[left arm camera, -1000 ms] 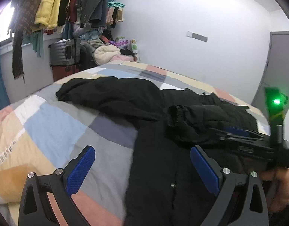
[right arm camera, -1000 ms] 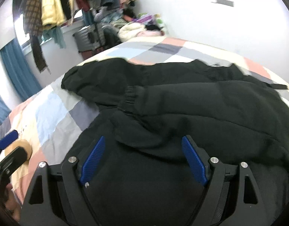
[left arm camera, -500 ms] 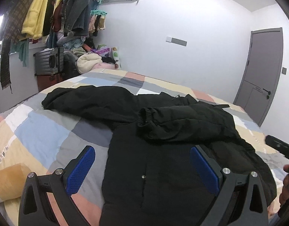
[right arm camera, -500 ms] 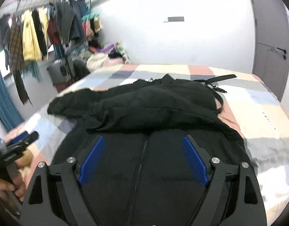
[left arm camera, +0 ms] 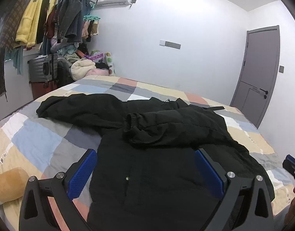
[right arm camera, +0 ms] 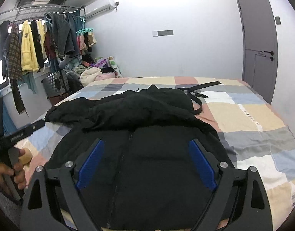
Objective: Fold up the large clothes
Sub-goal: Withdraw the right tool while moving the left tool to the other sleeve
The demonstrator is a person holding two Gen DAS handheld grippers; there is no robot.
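A large black jacket (left arm camera: pixel 159 165) lies spread on a checked bedspread (left arm camera: pixel 37 140), zip up. Its right sleeve (left arm camera: pixel 172 129) is folded across the chest; the left sleeve (left arm camera: pixel 76 105) stretches out to the left. It also shows in the right wrist view (right arm camera: pixel 153 154), with a black belt (right arm camera: pixel 197 94) at its far end. My left gripper (left arm camera: pixel 145 171) is open and empty, above the jacket's lower part. My right gripper (right arm camera: pixel 146 159) is open and empty, above the jacket's hem. The other gripper shows at the edge of each view (left arm camera: pixel 292 166) (right arm camera: pixel 18 134).
A rail of hanging clothes (left arm camera: pixel 37 23) and suitcases (left arm camera: pixel 43 71) stand at the back left. A pile of clothes (left arm camera: pixel 86 67) lies at the bed's far corner. A grey door (left arm camera: pixel 257 77) is on the right. The bed's edge (right arm camera: pixel 282 119) runs along the right.
Both grippers have pulled back and risen from the jacket. The right gripper has moved away from the folded sleeve, which now rests across the chest. Both stay open.
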